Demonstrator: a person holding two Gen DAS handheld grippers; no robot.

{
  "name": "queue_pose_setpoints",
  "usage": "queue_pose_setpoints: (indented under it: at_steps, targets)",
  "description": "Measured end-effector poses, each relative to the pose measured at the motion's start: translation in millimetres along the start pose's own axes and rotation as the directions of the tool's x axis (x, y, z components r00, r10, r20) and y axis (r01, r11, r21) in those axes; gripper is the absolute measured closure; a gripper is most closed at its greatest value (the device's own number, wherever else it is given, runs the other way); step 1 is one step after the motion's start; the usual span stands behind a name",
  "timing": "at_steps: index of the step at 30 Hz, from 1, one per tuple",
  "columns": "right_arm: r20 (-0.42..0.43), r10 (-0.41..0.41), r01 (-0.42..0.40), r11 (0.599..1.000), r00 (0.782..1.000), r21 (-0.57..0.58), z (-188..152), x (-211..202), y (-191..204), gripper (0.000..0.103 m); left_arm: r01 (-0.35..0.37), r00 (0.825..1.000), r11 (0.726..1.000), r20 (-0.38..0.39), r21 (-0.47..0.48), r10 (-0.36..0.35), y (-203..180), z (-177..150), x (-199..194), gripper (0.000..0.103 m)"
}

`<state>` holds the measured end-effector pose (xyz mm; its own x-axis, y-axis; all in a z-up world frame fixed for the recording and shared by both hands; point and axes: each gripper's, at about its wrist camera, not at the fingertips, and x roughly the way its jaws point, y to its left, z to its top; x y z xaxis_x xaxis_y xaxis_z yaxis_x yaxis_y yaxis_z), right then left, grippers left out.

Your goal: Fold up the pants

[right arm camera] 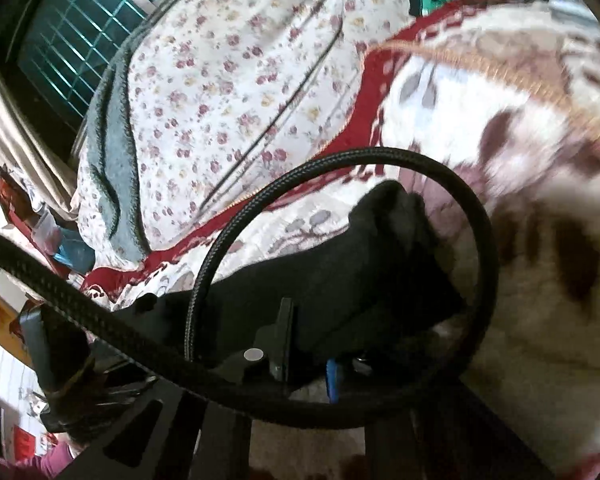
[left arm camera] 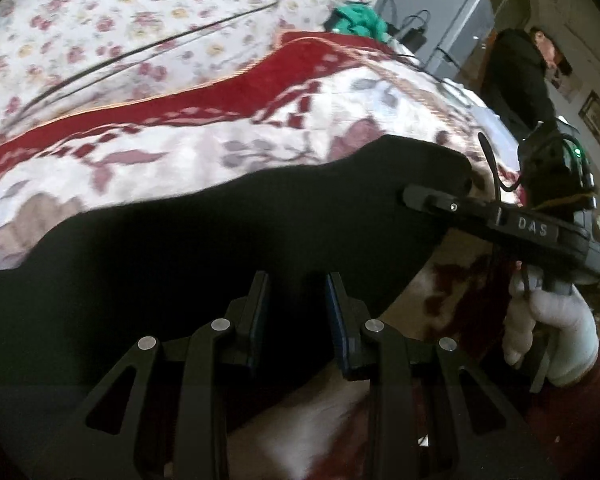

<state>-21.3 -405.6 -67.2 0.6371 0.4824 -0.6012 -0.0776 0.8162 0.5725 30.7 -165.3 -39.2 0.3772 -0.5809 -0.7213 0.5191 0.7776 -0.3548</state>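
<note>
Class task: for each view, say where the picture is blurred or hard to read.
Left wrist view: the black pants are a detail-free dark mass, the patterned red-and-cream blanket slightly smeared. Right wrist view: the blanket at right is heavily motion-blurred; a black braided cable crosses the frame.

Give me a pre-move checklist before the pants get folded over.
1. Left claw gripping pants: cannot tell; fingers stand apart with black cloth between them.
2. Right claw gripping pants: ok, cloth sits between its fingers.
3. Cable away from the right claw: not ok, it loops across the cloth in front.
4. Blanket ahead free of other items: ok.
5. Pants flat: not ok, the end by the right claw is bunched.
</note>
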Motion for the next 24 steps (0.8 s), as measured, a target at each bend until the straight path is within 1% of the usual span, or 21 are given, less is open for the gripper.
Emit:
queue_pose_setpoints:
  at_steps: [2, 3, 4, 6, 7, 8, 9, 10, 11, 12, 14, 16, 18, 20, 22, 23, 24]
  targets:
    - [-0.004, -0.047, 0.047, 0.997, 0.999, -0.059, -2, -4, 6, 0.092, 0.035, 0.999, 0.999, 0.002, -0.009, -0.035, -6, 2, 4, 0.070]
    - [-0.020, -0.063, 0.061, 0.996, 0.998, -0.066, -5, 0, 5, 0.092, 0.047, 0.999, 0.999, -0.007, -0.016, -0.047, -7, 2, 7, 0.062]
    - [-0.050, -0.080, 0.078, 0.996, 0.996, -0.046, -9, 8, 0, 0.092, 0.053, 0.998, 0.998, -0.023, -0.024, -0.054, -8, 1, 12, 0.061]
    - [-0.083, -0.074, 0.076, 0.997, 0.994, 0.011, -15, 18, -13, 0.091, 0.036, 0.999, 0.999, -0.026, -0.008, -0.036, -12, 1, 11, 0.061]
    - [-0.081, -0.068, 0.070, 0.997, 0.994, 0.020, -17, 19, -16, 0.091, 0.031, 0.999, 0.999, -0.028, 0.011, -0.031, -14, 2, 8, 0.061]
    - [-0.072, -0.058, 0.059, 0.998, 0.996, 0.015, -17, 17, -15, 0.088, 0.030, 0.999, 0.999, -0.028, 0.025, -0.029, -15, 4, 6, 0.061]
    - [-0.069, -0.051, 0.053, 0.998, 0.996, 0.024, -15, 16, -15, 0.080, 0.030, 0.999, 0.999, -0.027, 0.035, -0.029, -16, 6, 4, 0.061]
    - [-0.062, -0.039, 0.042, 0.998, 0.997, 0.049, -14, 15, -17, 0.076, 0.033, 0.999, 0.998, -0.027, 0.050, -0.031, -16, 11, 3, 0.061]
    - [-0.046, -0.003, 0.007, 0.997, 0.999, 0.082, -14, 14, -20, 0.070, 0.042, 0.999, 0.997, -0.036, 0.068, -0.040, -17, 18, 4, 0.061]
    - [-0.039, 0.009, -0.006, 0.996, 0.999, 0.093, -14, 13, -21, 0.069, 0.049, 0.998, 0.995, -0.047, 0.083, -0.046, -17, 23, 5, 0.058]
    - [-0.037, 0.018, -0.014, 0.995, 0.999, 0.096, -15, 12, -22, 0.069, 0.076, 0.995, 0.990, -0.068, 0.121, -0.068, -19, 38, 10, 0.058]
    - [-0.030, 0.034, -0.031, 0.994, 0.999, 0.100, -15, 12, -23, 0.069, 0.112, 0.990, 0.980, -0.103, 0.163, -0.096, -20, 52, 17, 0.051]
    - [-0.013, 0.052, -0.050, 0.991, 0.999, 0.124, -15, 13, -26, 0.069, 0.119, 0.987, 0.976, -0.129, 0.182, -0.097, -19, 59, 25, 0.051]
    - [-0.001, 0.064, -0.064, 0.989, 0.998, 0.137, -14, 13, -28, 0.068, 0.125, 0.982, 0.975, -0.165, 0.185, -0.094, -15, 69, 38, 0.051]
    - [-0.007, 0.074, -0.073, 0.989, 0.997, 0.128, -14, 17, -27, 0.068, 0.132, 0.980, 0.974, -0.173, 0.182, -0.100, -13, 74, 44, 0.051]
    - [-0.023, 0.078, -0.075, 0.992, 0.997, 0.098, -15, 20, -25, 0.069, 0.139, 0.978, 0.974, -0.180, 0.180, -0.107, -11, 77, 47, 0.051]
    - [-0.033, 0.066, -0.063, 0.995, 0.997, 0.073, -16, 22, -24, 0.074, 0.152, 0.974, 0.972, -0.191, 0.178, -0.117, -10, 81, 52, 0.051]
